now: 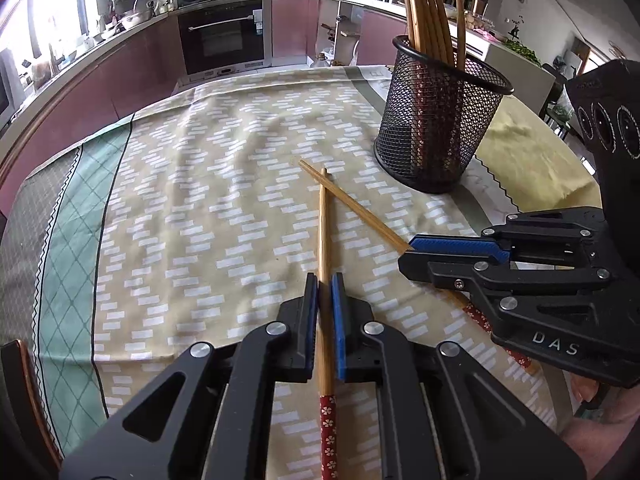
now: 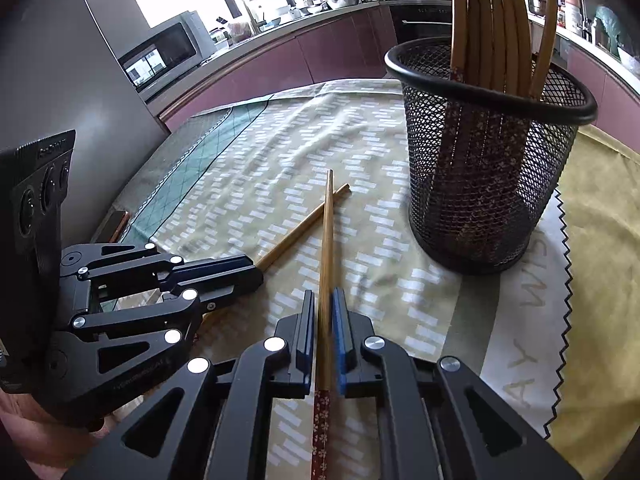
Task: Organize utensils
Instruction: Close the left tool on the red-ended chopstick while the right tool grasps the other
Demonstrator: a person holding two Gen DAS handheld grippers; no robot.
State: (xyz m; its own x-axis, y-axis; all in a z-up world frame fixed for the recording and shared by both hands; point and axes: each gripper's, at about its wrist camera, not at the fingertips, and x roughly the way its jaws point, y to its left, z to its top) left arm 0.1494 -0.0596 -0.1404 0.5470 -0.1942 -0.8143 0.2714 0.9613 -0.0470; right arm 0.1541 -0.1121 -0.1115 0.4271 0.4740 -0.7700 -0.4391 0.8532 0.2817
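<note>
Both tools are pinched shut on a chopstick each — our left tool (image 1: 325, 300) on one chopstick (image 1: 322, 236), our right tool (image 2: 323, 316) on the other chopstick (image 2: 326, 236). They cross on the counter (image 1: 180, 200) near the mesh holder (image 1: 436, 120). Lifting one could drag its partner — the tips overlap. Both tools slope steeply down, side by side.

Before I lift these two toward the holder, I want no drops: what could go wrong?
1. The two bamboo chopsticks cross near their tips; lifting one may drag the other.
2. The left gripper and right gripper each pinch a shaft near its red patterned end, so the long tips may swing.
3. The black mesh holder is already crowded with chopsticks, and could block entry or tip.
</note>
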